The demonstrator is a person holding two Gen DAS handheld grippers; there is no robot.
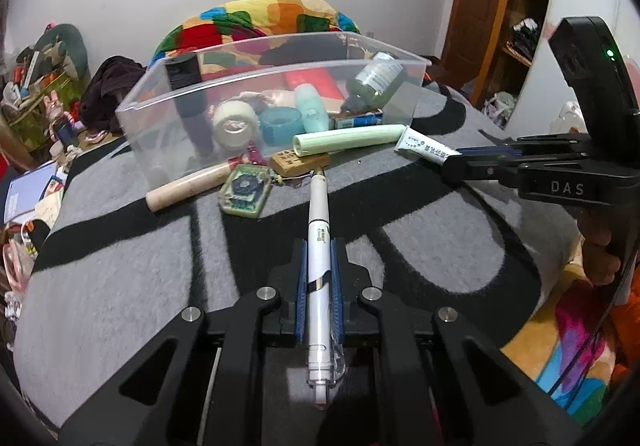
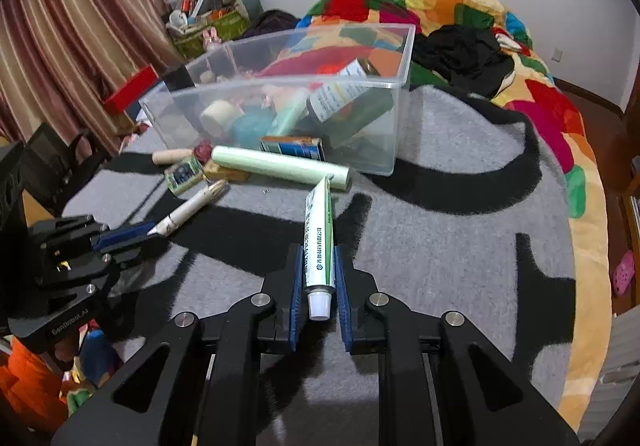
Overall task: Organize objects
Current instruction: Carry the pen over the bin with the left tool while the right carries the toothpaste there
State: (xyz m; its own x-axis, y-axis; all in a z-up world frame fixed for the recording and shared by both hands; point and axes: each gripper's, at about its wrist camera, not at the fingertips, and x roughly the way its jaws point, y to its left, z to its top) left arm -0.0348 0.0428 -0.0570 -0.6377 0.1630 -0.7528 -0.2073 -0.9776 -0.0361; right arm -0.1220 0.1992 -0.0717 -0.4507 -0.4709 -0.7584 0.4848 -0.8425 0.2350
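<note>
Left wrist view: the left gripper (image 1: 319, 266) pinches a white pen (image 1: 319, 230) between its blue pads, the pen running along the fingers with its tip toward 12 o'clock and its clip end toward 6. The tip lies close to a wooden block (image 1: 298, 162) in front of the clear bin (image 1: 168, 126). At 3 o'clock the right gripper (image 1: 452, 162) reaches in, clamped on the cap end of a white tube (image 1: 424, 147). A pale green roll (image 1: 348, 139) lies across the bin's front wall, and the tube's far end touches it. At 10 o'clock from the pen tip lie a green keychain (image 1: 244, 190) and a wooden handle (image 1: 184, 186). All these sit on a grey and black blanket (image 1: 120, 278).

Right wrist view: the tube (image 2: 319, 242) sits squeezed between the right gripper (image 2: 319, 278) pads, cap toward 6 o'clock, flat end resting against the roll (image 2: 280, 166) at 12. At 9 o'clock the left gripper (image 2: 132, 236) holds the pen (image 2: 188, 212). Inside the bin (image 2: 384, 134) are a green bottle (image 2: 340, 98), tape rolls and a small box.
</note>
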